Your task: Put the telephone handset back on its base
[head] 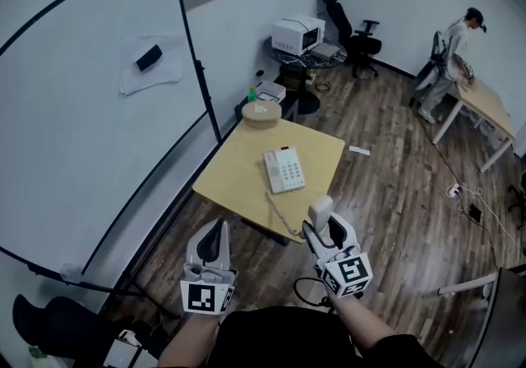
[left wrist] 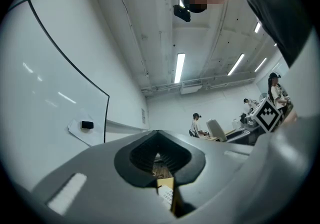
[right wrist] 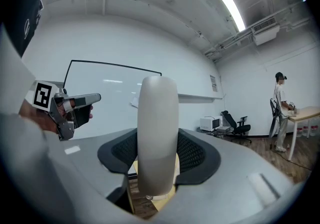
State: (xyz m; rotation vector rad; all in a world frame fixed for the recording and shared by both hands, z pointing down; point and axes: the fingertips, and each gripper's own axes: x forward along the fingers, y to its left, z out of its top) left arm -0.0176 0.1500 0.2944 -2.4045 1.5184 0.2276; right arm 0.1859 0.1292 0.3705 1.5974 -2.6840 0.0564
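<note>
Right tongs (head: 319, 231) clamp the cream handset (head: 320, 209) upright (base (head: 284, 169) lies on the table (head: 238, 169)); left tongs (head: 215, 233) pinched together.

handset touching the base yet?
Apart. Head view: the handset, clamped in the right hand-held gripper, sits short of the base, bare table between.

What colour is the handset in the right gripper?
The telephone handset is off-white, clearest in the right gripper view.

The right gripper (right wrist: 157, 168) is hiding the lower handset (right wrist: 158, 118) between its fingers (right wrist: 196, 154). Between the left gripper (left wrist: 159, 159) fingers (left wrist: 136, 156), the telephone base (left wrist: 166, 194) is showing only as a sliver.
</note>
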